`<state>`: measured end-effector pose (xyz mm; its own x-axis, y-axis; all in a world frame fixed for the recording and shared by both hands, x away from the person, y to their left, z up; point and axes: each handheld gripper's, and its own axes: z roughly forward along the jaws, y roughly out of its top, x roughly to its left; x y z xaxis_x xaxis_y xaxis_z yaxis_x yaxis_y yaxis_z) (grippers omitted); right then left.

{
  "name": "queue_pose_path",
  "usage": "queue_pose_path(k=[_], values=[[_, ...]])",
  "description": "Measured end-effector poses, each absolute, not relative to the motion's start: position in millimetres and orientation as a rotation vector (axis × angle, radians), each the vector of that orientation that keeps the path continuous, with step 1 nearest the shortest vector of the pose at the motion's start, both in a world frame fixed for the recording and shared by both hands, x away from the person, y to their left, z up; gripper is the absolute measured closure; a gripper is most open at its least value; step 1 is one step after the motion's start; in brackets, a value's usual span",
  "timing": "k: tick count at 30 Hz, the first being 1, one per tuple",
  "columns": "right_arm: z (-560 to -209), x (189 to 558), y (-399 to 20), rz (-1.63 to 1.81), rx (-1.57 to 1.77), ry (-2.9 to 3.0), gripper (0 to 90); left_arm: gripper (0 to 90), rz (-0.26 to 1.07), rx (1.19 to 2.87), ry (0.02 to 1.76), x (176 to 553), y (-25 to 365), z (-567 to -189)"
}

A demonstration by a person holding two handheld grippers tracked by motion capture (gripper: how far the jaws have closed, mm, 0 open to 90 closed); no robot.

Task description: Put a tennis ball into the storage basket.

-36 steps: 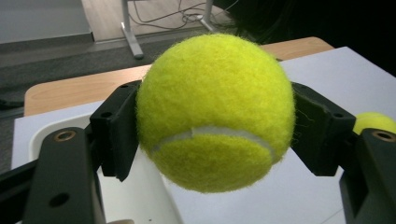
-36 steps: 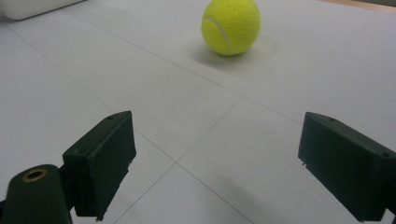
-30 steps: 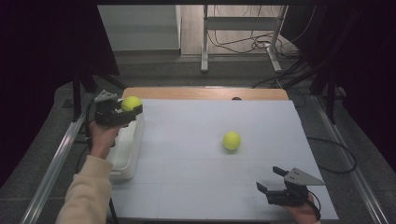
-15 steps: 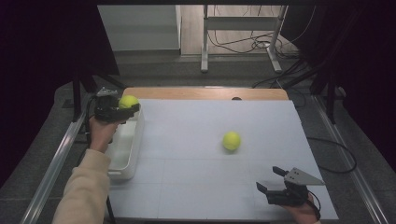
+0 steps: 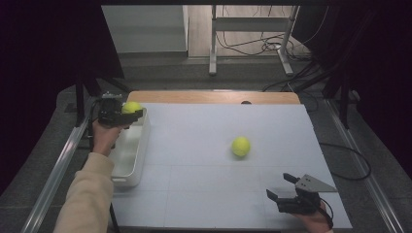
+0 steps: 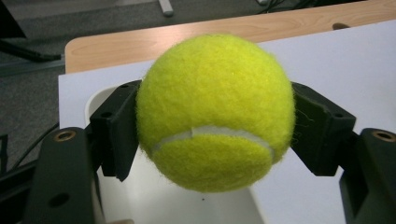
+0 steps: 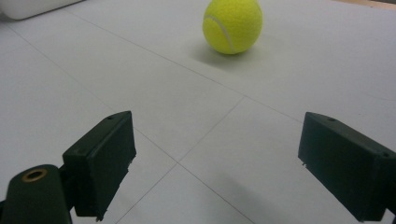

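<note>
One fuzzy yellow tennis ball [image 6: 215,112], white seam, clamped in left claw [image 5: 127,114]; right claw [image 7: 219,163] agape.

The right gripper [image 7: 215,163] rises from six o'clock, its two black jaws standing wide apart with nothing between them. They hang over a white tabletop [image 7: 140,93] crossed by thin grid lines. At twelve o'clock a yellow tennis ball [image 7: 232,25] rests on that surface, well apart from the jaws. A white bin's edge [image 7: 32,7] shows at eleven o'clock.
</note>
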<state>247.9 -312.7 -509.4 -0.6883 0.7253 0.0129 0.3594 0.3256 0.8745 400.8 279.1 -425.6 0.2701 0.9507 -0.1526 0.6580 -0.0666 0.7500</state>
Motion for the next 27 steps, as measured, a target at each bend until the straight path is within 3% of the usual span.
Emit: queue_pose_path(k=[27], values=[[-509.3,247.6,-313.5,1.307,0.966,2.213,11.2,26.3,0.420,1.894,1.551,412.5,282.9,-442.0]])
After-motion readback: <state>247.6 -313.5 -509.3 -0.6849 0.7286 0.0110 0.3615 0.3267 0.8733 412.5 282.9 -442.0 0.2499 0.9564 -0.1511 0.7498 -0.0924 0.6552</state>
